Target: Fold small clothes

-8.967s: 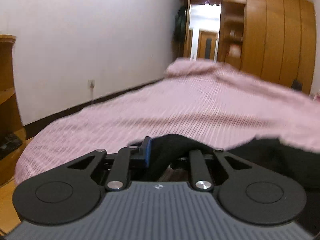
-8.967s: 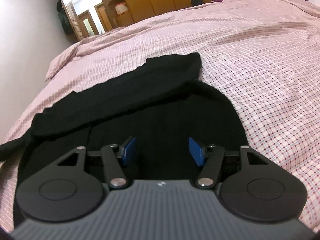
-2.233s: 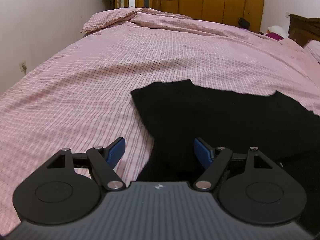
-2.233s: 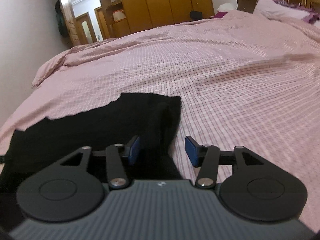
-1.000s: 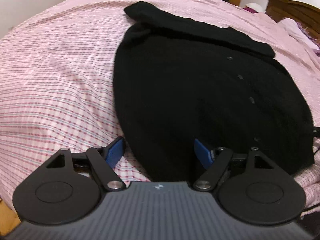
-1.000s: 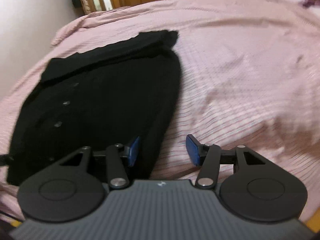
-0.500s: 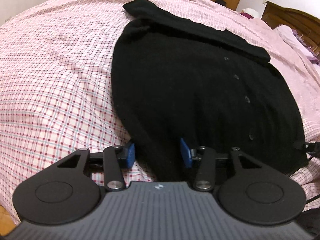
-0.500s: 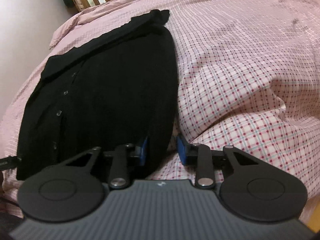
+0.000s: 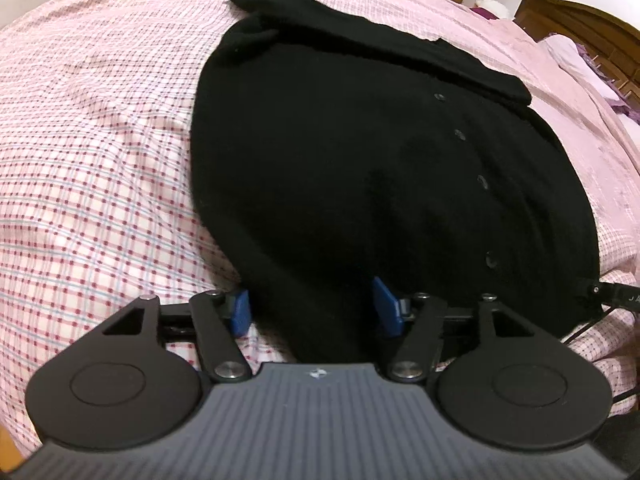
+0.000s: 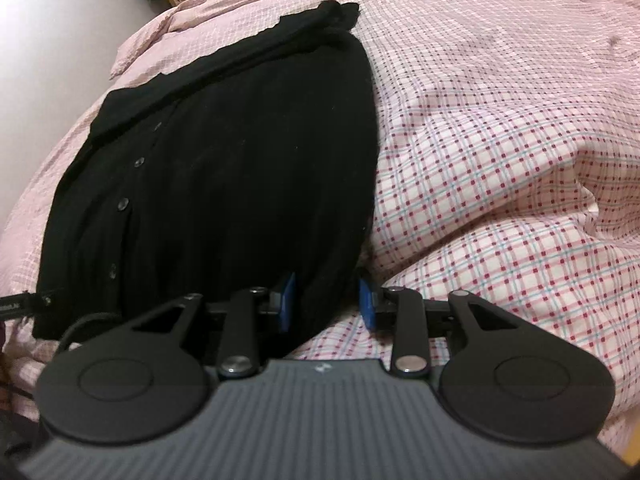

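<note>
**Both grippers at the near hem, ready for the next fold**

We take the black cardigan (image 9: 360,152) as our landmark. It lies flat on the pink checked bedspread (image 9: 88,160), button row running away from us and a sleeve folded across its far end, so the body is already narrowed into a long panel. That layout suits a fold from the near hem up toward the collar, which we judge is why both tools sit at the near end.

Our left gripper (image 9: 316,306) straddles the cardigan's near left corner. Its jaws have just been opening again and stand fairly wide, with knit between the blue pads (image 9: 241,312) but no pinch on it.

Our right gripper (image 10: 327,300) sits at the cardigan's near right corner. Its jaws have just eased apart slightly and stand narrow, with the cardigan's edge between them; the right pad shows a gap from the cloth, so we read no firm grip.

A corner each keeps the hem straight when lifted. The soft knit may sag between them.
</note>
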